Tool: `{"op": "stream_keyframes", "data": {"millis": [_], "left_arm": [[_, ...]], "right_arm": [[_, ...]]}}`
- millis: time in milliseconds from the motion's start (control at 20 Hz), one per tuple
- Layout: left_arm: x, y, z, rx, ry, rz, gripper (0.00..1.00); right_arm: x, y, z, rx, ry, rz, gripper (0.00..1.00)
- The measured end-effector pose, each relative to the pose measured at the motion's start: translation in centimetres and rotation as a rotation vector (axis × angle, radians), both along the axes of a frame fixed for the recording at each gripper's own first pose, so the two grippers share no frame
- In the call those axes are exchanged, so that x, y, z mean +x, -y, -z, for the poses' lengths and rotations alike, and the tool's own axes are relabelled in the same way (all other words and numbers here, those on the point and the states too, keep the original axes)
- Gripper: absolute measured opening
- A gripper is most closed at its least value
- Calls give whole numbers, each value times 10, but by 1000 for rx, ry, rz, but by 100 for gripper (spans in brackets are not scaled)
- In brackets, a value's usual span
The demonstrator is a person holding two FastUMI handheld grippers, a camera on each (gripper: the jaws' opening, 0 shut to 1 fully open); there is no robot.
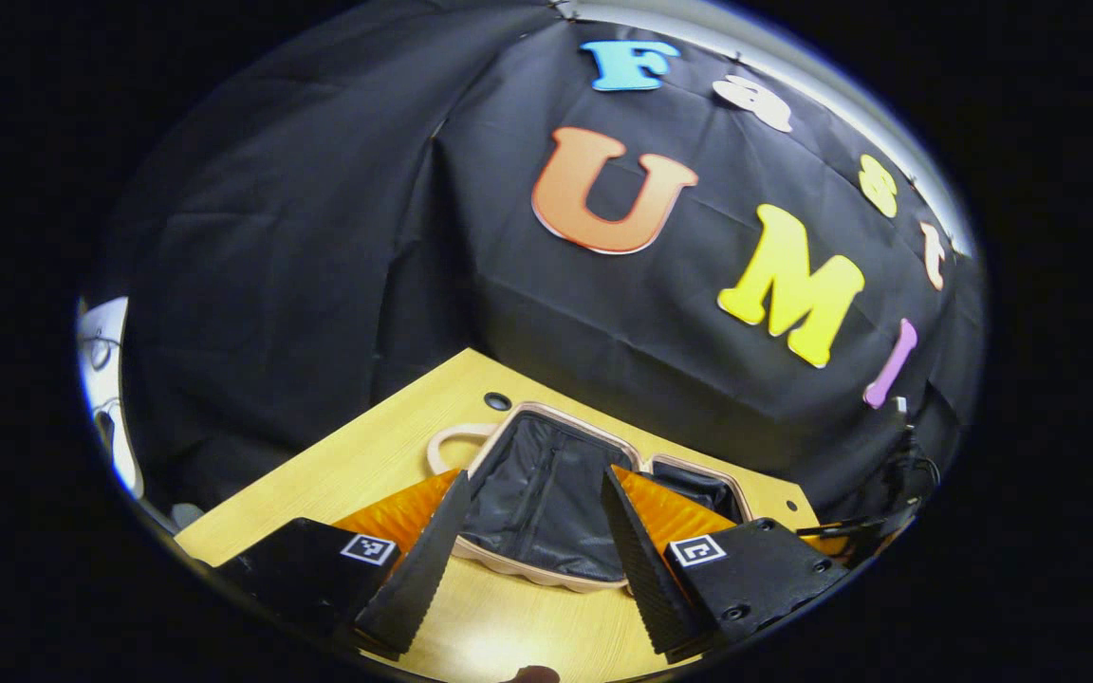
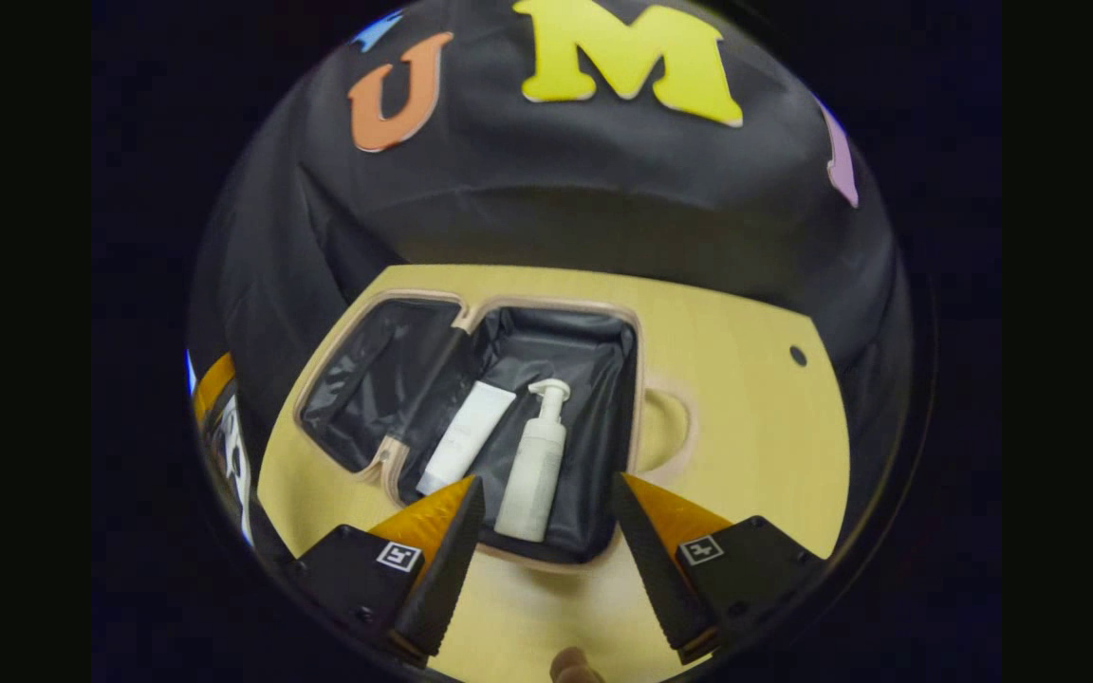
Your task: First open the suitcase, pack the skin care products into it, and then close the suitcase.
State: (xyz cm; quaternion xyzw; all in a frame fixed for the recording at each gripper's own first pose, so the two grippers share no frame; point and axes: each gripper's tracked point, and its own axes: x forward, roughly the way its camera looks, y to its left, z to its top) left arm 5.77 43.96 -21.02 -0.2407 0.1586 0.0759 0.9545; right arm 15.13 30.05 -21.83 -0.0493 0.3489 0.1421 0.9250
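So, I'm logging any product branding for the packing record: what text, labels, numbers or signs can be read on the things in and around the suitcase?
White squeeze tube in the open beige suitcase: no print legible.
White pump bottle beside it: no print legible.
Square black-and-white marker tags on the left gripper and the right gripper: coded patterns, not words.
Yellow wooden table: no text.

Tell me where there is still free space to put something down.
Free: the left half of the open beige suitcase, and the yellow wooden table right of its handle. Crowded: the right half, holding the white tube and white pump bottle.
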Motion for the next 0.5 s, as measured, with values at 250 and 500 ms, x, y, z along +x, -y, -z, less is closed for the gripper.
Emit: {"op": "stream_keyframes", "data": {"millis": [250, 500], "left_arm": [[24, -44, 52, -287, -49, -56, 89], [52, -56, 101, -614, -78, -71, 89]], "right_arm": [[-51, 13, -97, 17, 232, -64, 80], [-94, 32, -148, 30, 320, -58, 80]]}}
